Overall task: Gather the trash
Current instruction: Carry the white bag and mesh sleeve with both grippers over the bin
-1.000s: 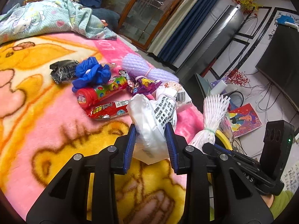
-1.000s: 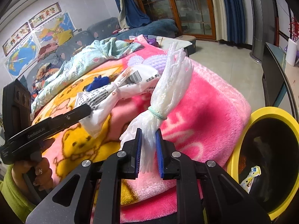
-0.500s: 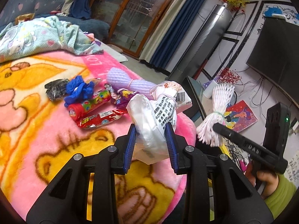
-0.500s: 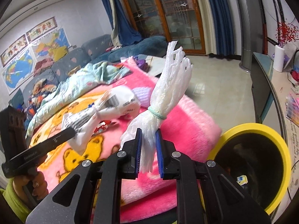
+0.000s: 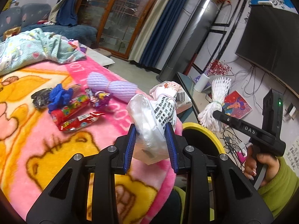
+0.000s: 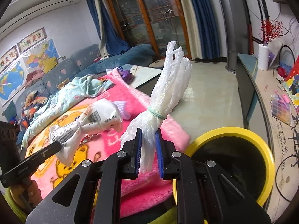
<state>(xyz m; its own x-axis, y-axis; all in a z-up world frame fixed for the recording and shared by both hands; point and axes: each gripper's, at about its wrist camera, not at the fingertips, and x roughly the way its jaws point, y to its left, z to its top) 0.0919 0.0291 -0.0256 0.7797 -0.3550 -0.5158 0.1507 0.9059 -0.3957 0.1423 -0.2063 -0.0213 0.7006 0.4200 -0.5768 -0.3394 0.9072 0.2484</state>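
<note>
Clamping white foam netting point(image 6: 164, 100), right hand-held gripper point(image 6: 148, 149); left point(image 5: 150, 145) pinches plastic bag point(image 5: 149, 119).

You can read "DAS" on the right gripper point(image 5: 220, 114) body. The tied plastic bag point(image 5: 158, 112) you hold carries a barcode and Chinese print too small to make out. The pink blanket point(image 5: 78, 69) shows "LO".

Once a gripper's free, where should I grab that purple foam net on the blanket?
Grip the purple foam net at its cinched waist, coming straight down from above. It lies flat on the pink blanket, and both ends bulge wider than that tied middle.
</note>
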